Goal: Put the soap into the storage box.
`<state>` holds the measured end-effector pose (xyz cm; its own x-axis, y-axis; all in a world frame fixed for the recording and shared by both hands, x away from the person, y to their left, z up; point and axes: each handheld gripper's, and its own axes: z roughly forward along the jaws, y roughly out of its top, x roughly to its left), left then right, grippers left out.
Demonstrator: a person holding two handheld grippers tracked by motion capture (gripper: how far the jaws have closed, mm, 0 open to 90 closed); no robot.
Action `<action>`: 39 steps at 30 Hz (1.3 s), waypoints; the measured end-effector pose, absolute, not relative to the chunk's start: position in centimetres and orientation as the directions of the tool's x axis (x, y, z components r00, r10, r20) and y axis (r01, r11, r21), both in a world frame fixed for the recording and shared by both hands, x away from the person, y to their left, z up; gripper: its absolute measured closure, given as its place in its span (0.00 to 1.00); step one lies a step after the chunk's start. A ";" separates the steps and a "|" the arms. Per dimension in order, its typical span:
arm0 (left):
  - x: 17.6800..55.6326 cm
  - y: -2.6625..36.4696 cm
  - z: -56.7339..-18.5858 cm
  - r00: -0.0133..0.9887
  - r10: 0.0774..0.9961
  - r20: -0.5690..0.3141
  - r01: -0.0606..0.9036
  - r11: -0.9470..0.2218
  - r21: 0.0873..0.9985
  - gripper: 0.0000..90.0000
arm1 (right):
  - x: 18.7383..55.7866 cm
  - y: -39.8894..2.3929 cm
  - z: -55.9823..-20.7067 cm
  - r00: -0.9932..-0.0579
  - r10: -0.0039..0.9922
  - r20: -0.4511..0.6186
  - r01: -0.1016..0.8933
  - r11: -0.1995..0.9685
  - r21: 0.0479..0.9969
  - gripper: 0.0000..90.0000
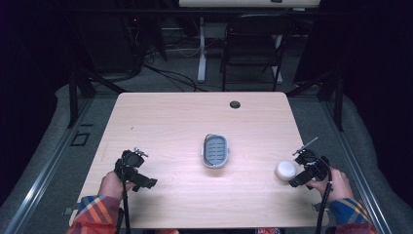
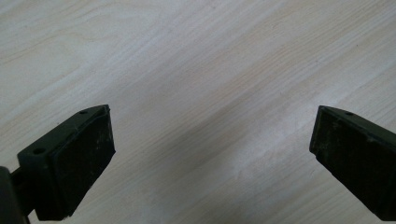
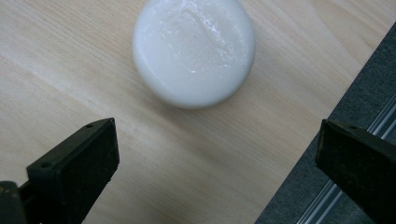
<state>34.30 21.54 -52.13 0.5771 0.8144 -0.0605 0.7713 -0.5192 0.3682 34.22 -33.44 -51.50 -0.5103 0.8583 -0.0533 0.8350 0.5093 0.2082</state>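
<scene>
My right gripper [image 3: 215,154], fingers [image 3: 77,161] wide and empty, sits near the white soap [image 3: 194,49] at twelve o'clock; I'd advance straight, straddling it evenly before closing.

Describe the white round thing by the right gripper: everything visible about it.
The white round bar is a thick puck with rounded edges, looking like soap; its glossy top bears a shallow, worn imprint. It lies flat on the wooden table, near the right edge. The right gripper stands open just short of it, jaws apart and not touching. Nothing else touches it; the grey dish sits apart at the table's middle.
</scene>
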 end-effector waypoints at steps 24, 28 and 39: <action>34.4 21.4 -52.2 0.580 0.812 -0.063 0.773 -0.524 0.358 0.00 | 37.9 -31.3 -52.3 -0.604 0.797 -0.003 0.786 0.596 0.164 0.00; 34.4 21.4 -52.2 0.581 0.811 -0.064 0.771 -0.525 0.360 0.00 | 38.2 -31.3 -52.5 -0.591 0.807 0.009 0.794 0.579 0.187 0.00; 34.4 21.4 -52.3 0.582 0.811 -0.063 0.771 -0.526 0.359 0.00 | 39.0 -30.4 -53.0 -0.596 0.803 0.010 0.793 0.587 0.163 0.00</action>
